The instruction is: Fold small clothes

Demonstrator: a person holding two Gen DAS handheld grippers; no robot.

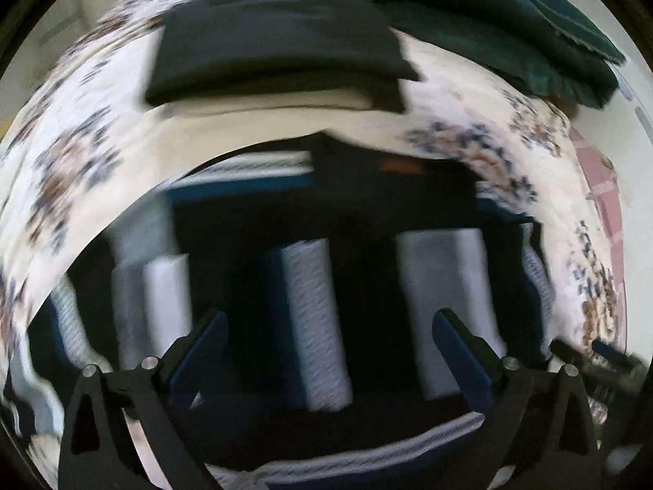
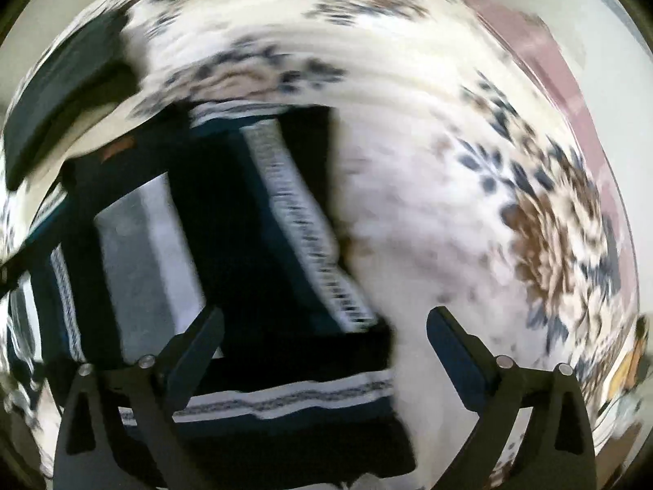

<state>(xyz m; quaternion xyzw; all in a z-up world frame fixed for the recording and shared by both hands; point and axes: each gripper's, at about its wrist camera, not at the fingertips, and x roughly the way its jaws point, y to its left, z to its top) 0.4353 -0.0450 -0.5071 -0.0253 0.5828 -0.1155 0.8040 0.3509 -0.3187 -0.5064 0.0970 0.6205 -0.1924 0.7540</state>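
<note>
Both views are smeared by motion blur, so fine detail is unreliable. The left gripper [image 1: 326,326] points steeply down with its jaws wide apart and nothing between them; its blue pads [image 1: 204,351] touch no cloth. Directly beneath it lies the striped garment [image 1: 314,326], dark navy with pale grey and white bands, spread on the floral bedsheet [image 1: 61,163]. The right gripper [image 2: 322,326] also stands wide, holding nothing, over the right-hand edge of the same garment [image 2: 285,212], with one finger above cloth and the other above bare sheet. Beyond the garment, in the left view, a folded dark piece [image 1: 277,53] rests on a cream piece [image 1: 245,114]. A dark green pile [image 1: 489,20] sits at the far right. Whether the striped garment is already folded, probably yes, cannot be confirmed
</note>
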